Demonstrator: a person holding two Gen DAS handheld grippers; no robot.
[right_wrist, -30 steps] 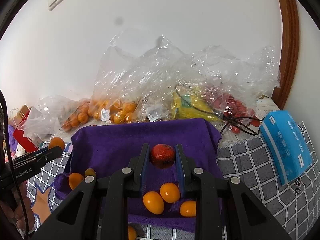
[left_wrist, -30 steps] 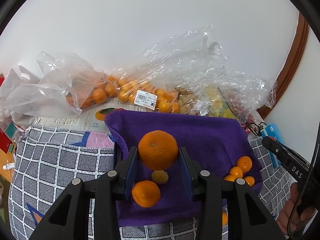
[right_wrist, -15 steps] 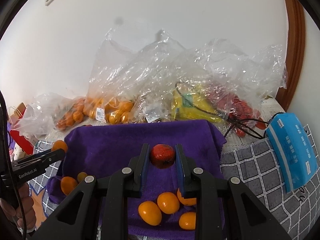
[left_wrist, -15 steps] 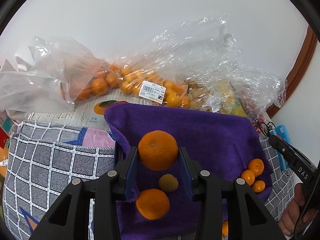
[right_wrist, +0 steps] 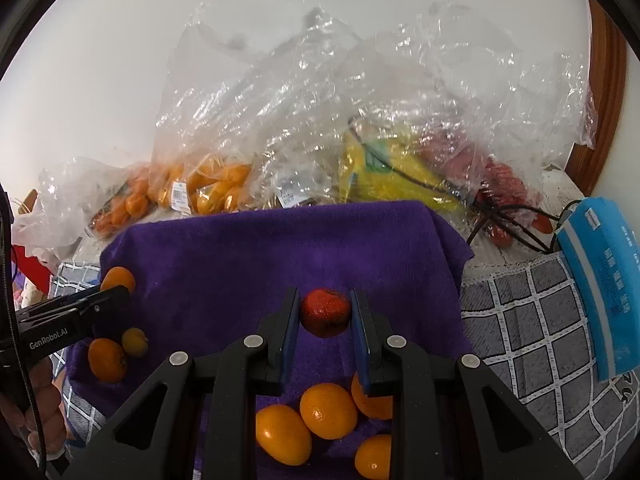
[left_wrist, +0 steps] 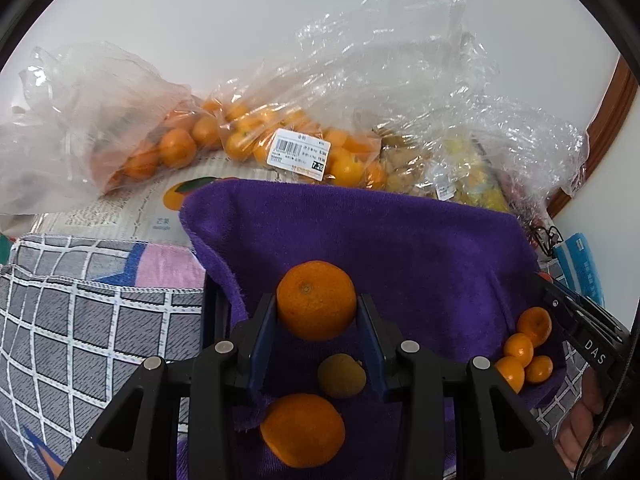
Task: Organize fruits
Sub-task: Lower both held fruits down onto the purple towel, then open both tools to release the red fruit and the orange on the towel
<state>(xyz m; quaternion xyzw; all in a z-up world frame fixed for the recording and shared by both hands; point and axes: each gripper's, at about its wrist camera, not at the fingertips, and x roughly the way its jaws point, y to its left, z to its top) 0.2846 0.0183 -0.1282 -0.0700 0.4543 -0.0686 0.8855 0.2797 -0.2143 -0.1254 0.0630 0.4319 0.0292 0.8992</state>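
Fruit sorting on a purple towel (left_wrist: 400, 248), with each hand-held gripper carrying one piece.

Left wrist view: the left hand-held gripper (left_wrist: 316, 320) is closed to the width of an orange (left_wrist: 316, 300), its blue pads pressing the fruit's two sides, raised over the towel near its left edge. Below it on the towel lie a second orange (left_wrist: 302, 430) and a small yellowish fruit (left_wrist: 342, 375), close together. Four small mandarins (left_wrist: 526, 350) cluster at the towel's right edge, just beside the other gripper's tip. Bags of oranges (left_wrist: 240, 140) sit past the towel's far edge.

To do this step well, I would lower the orange straight down next to the one already lying there, not onto the yellowish fruit, and open only once it rests in the pile of the towel; round fruit will probably roll if let go from above.

Right wrist view: the right hand-held gripper (right_wrist: 325, 316) is narrowed onto a small red fruit (right_wrist: 325, 312), pinched between its pads above the towel's middle. Four mandarins (right_wrist: 320, 420) lie under and in front of it at the near edge. The left hand-held gripper shows at the left edge with its orange.

The red fruit looks soft-skinned, so a light squeeze seems wise. It likely deserves its own spot on the bare middle or far part of the towel, well apart from both orange groups, so the kinds stay separate.
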